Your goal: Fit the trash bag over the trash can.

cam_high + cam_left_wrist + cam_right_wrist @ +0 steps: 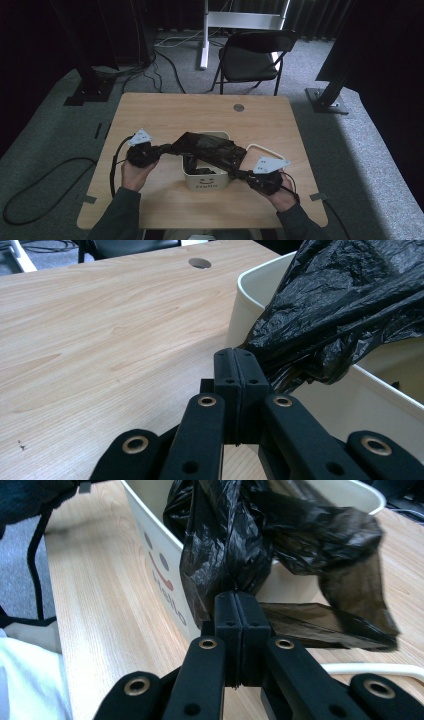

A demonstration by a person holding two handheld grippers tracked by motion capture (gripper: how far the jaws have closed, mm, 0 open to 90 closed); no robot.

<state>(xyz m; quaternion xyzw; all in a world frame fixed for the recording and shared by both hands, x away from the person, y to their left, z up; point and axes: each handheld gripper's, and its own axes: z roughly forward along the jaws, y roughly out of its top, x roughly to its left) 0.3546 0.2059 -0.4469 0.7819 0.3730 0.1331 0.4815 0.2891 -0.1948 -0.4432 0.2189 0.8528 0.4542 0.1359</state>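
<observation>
Two handheld grippers stretch a black plastic bag (210,150) over a cream bin (206,180) on a wooden table (165,112). At one end the left gripper (161,150) is clamped on a bunched corner, jaws pressed together beside the bin's rim; at the other, the right gripper (244,175) pinches the film, seemingly just outside the bin's front wall.
</observation>
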